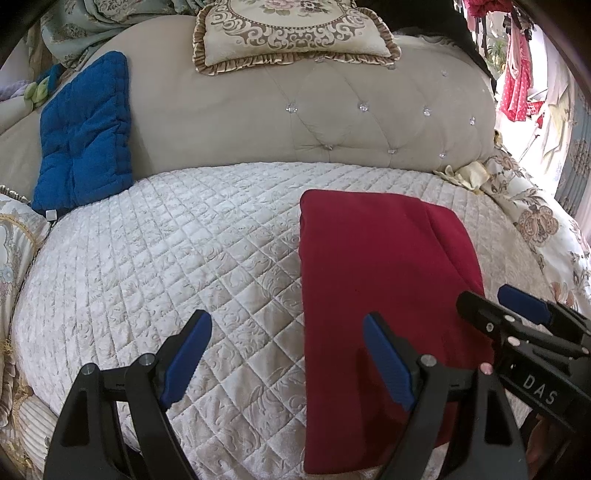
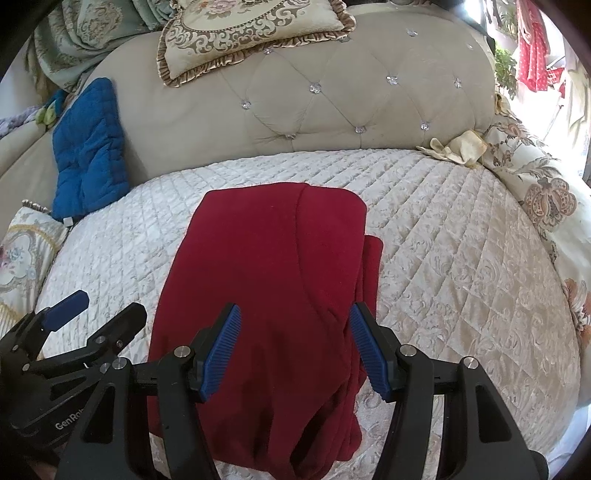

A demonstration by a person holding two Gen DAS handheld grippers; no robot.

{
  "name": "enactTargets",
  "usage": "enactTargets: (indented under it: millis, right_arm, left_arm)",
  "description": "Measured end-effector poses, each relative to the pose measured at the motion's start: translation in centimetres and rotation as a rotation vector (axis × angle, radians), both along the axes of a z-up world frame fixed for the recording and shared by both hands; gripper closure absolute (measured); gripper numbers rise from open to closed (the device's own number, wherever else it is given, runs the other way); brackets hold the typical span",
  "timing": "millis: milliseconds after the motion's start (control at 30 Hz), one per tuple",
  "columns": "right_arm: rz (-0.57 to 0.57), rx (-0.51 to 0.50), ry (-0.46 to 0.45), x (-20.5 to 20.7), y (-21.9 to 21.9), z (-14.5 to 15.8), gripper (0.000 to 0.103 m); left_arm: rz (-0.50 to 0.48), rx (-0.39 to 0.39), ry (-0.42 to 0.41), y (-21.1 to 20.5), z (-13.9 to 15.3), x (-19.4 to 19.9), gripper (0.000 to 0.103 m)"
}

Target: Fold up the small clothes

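A dark red garment [image 1: 380, 277] [image 2: 273, 280] lies folded into a long rectangle on the quilted cream bedspread [image 1: 184, 240] [image 2: 461, 258], with a narrower layer showing along its right side. My left gripper [image 1: 288, 332] stands open and wide; its left finger is over the bare bedspread and its right finger over the garment's left part. My right gripper [image 2: 295, 332] is open above the near half of the garment, with no cloth pinched between its blue pads. Each gripper shows in the other's view: the right gripper [image 1: 482, 295] at the garment's right edge, the left gripper [image 2: 110, 302] beside its left edge.
A tufted beige headboard [image 1: 332, 122] [image 2: 332, 110] backs the bed, with an ornate frilled pillow [image 1: 291, 33] on top. A blue quilted cushion [image 1: 85, 136] [image 2: 88, 147] leans at the left. Floral bedding [image 2: 546, 192] and a cream cloth [image 2: 458, 147] lie at the right.
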State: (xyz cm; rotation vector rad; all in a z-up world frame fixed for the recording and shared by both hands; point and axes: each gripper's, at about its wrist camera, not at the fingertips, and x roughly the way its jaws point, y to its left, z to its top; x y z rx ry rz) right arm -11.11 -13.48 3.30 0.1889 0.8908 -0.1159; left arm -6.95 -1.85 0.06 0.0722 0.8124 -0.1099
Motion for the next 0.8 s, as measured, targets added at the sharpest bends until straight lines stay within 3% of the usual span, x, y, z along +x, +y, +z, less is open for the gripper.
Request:
enactTargets:
  millis: [800]
  right_arm:
    - [-0.010,0.004,0.002,0.20,-0.29,-0.27,0.062]
  left_arm:
    - [0.008,-0.003,0.002,0.12,-0.20,0.28,0.016]
